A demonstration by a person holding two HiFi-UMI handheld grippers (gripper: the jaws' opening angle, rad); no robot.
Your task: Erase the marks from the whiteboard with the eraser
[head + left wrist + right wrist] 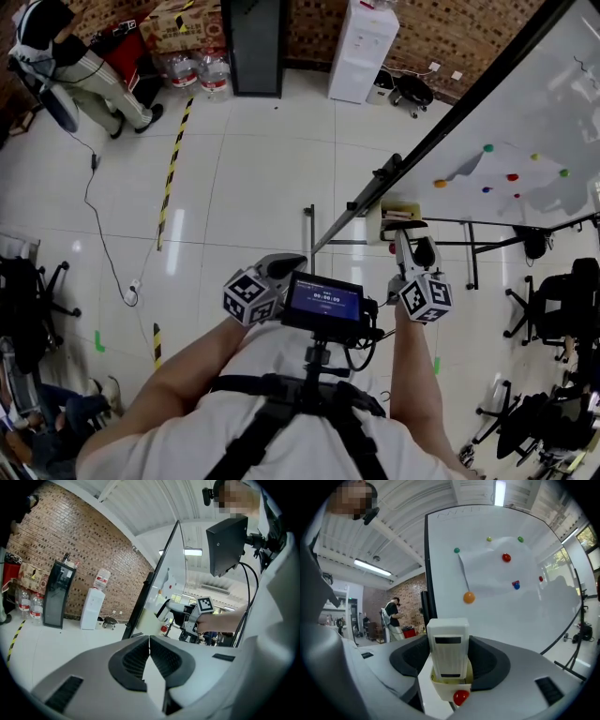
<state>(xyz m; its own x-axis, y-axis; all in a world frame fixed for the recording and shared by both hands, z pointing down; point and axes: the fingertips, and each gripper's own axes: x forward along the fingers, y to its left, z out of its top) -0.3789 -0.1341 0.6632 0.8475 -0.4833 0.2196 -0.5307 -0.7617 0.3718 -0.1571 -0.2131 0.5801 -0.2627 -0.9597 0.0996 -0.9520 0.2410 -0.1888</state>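
Note:
The whiteboard (525, 122) stands at the right on a wheeled frame and fills the right gripper view (511, 620). A paper sheet is pinned to it by coloured magnets, among them an orange magnet (468, 597). The white eraser (448, 653) stands upright with its lower end in a cream holder (440, 688) that bears a red magnet (461, 697). My right gripper (448, 641) is shut on the eraser's sides; from above it (408, 242) sits at the board's lower edge, the eraser (404, 226) just past it. My left gripper (149, 639) is shut and empty, held out to the left of the board (291, 262).
The board's black stand legs (469, 248) spread over the floor below it. Office chairs (562, 309) crowd the right. At the back stand a white water dispenser (361, 47), a black cabinet (255, 42) and a person (66, 56). Yellow-black tape (172, 169) runs across the tiles.

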